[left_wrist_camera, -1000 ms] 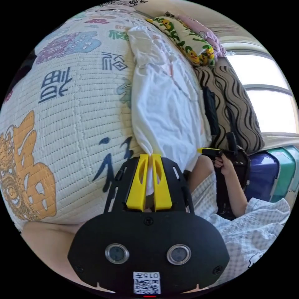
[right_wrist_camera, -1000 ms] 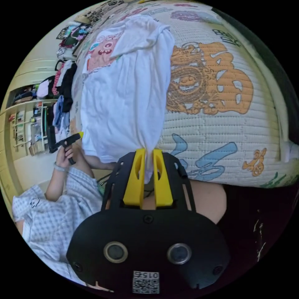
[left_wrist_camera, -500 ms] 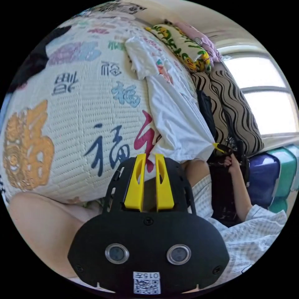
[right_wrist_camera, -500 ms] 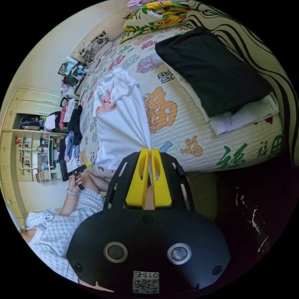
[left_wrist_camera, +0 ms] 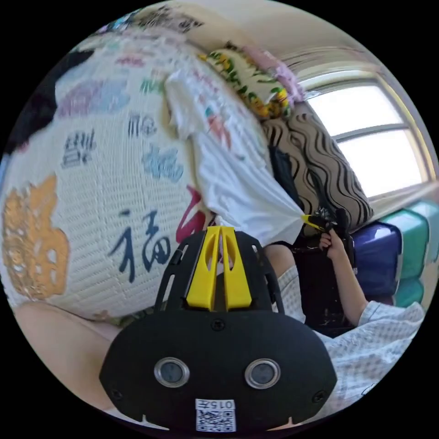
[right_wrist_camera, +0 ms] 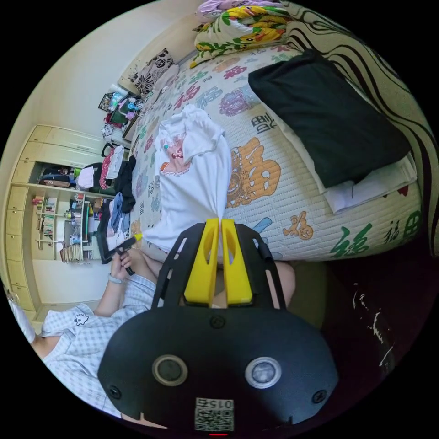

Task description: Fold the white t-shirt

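Both grippers (2) pinch the white t-shirt [right_wrist_camera: 194,192] hem; black cushion [right_wrist_camera: 329,119] lies beside.

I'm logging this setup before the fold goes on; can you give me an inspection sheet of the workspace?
Surface: quilted bedspread printed with coloured characters.
Job's things: white t-shirt, print side up, lying lengthwise, hem pulled toward the person.
Clutter: black folded garment on a white one; duck-print pillow.
Tongs: right tongs shut on a hem corner; left tongs closed at the other corner, the fabric between them partly hidden.
Cables: nothing seen.
Surroundings: window, open shelves, hanging clothes.
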